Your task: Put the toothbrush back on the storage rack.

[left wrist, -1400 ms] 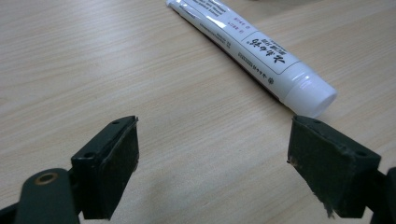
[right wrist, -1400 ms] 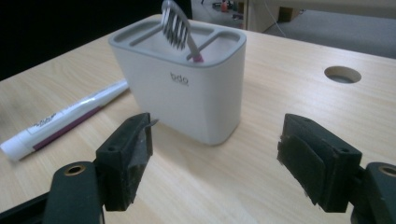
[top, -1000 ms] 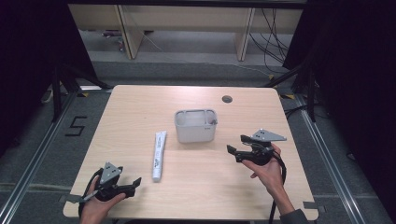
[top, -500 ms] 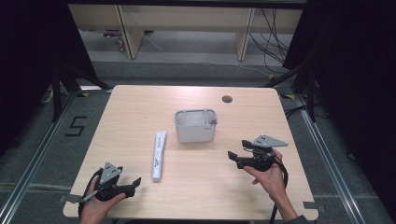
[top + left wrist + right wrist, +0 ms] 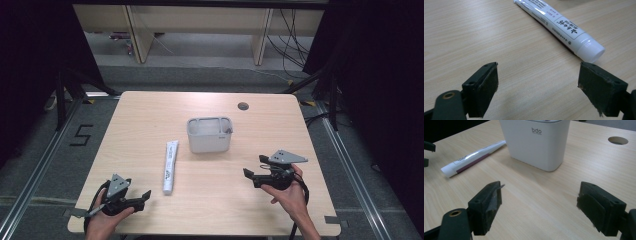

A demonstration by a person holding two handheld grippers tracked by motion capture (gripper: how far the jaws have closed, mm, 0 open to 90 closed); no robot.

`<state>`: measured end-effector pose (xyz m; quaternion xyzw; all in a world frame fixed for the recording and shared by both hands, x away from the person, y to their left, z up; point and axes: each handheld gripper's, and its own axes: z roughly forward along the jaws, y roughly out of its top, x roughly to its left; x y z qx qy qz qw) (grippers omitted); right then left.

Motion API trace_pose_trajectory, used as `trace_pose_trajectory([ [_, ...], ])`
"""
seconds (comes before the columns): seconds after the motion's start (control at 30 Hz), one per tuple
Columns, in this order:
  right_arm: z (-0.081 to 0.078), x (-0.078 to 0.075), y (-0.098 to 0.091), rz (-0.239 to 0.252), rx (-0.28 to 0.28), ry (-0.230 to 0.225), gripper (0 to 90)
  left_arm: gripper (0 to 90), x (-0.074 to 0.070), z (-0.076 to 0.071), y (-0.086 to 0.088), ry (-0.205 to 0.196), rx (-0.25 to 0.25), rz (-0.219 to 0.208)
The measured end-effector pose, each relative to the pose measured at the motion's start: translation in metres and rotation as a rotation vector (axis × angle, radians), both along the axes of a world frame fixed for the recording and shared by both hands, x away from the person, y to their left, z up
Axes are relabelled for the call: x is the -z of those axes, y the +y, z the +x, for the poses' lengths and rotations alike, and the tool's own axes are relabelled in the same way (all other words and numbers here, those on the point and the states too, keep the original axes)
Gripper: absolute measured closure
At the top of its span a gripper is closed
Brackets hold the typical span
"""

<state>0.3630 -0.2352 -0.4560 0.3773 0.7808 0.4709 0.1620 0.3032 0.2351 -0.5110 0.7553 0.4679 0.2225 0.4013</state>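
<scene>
The right gripper (image 5: 255, 172) is held by a hand (image 5: 287, 192) over the right part of the table (image 5: 145, 115). Its jaws are spread wide and have just been opening, with nothing between them; only bare wood shows there in the right gripper view. The jaws point toward the white box (image 5: 535, 141), which stands near the middle of the table, a little beyond the gripper and apart from it. The left gripper (image 5: 140, 197) rests at the front left corner, and its jaws are also spread, holding nothing. Just beyond its jaws lies the tube (image 5: 560, 26), flat on the wood, with its white cap (image 5: 591, 51) turned toward this gripper but not touching it. In the high view the tube lies just left of the box. A small round hole (image 5: 243, 106) is in the table behind the box.
</scene>
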Motion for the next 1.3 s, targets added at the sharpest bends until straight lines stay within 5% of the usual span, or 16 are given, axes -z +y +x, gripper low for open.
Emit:
trace_pose_trajectory([
  [0.23, -0.005, 0.004, -0.002, 0.022, -0.002, 0.005, 19.6, 16.1, 0.0, 0.0, 0.0, 0.001, -0.001, 0.001],
  [0.27, -0.008, 0.003, -0.003, 0.024, -0.005, 0.045, 19.4, 16.1, 0.0, 0.0, 0.0, 0.0, -0.001, 0.001],
  [0.33, -0.007, 0.004, -0.004, 0.004, -0.005, 0.001, 19.1, 16.1, 0.0, 0.0, 0.0, 0.0, -0.001, 0.001],
  [0.37, -0.01, 0.005, -0.003, 0.029, -0.004, 0.04, 19.2, 16.1, 0.0, 0.0, 0.0, 0.002, 0.001, 0.006],
  [0.63, -0.016, 0.009, -0.006, 0.014, -0.011, 0.017, 19.1, 16.1, 0.0, 0.0, 0.001, 0.003, 0.002, 0.01],
  [0.73, -0.02, 0.009, -0.007, 0.023, -0.013, 0.056, 19.1, 16.1, 0.0, 0.0, 0.001, 0.003, 0.001, 0.009],
  [1.2, -0.031, 0.019, -0.014, 0.003, -0.023, 0.058, 19.0, 16.1, -0.001, 0.0, 0.002, 0.013, 0.006, 0.032],
  [1.23, -0.031, 0.019, -0.014, 0.003, -0.023, 0.058, 19.0, 16.1, -0.001, 0.001, 0.0, 0.005, -0.008, 0.007],
  [1.3, -0.035, 0.02, -0.014, 0.005, -0.013, 0.094, 18.9, 16.1, 0.0, 0.001, -0.001, 0.006, -0.007, 0.01],
])
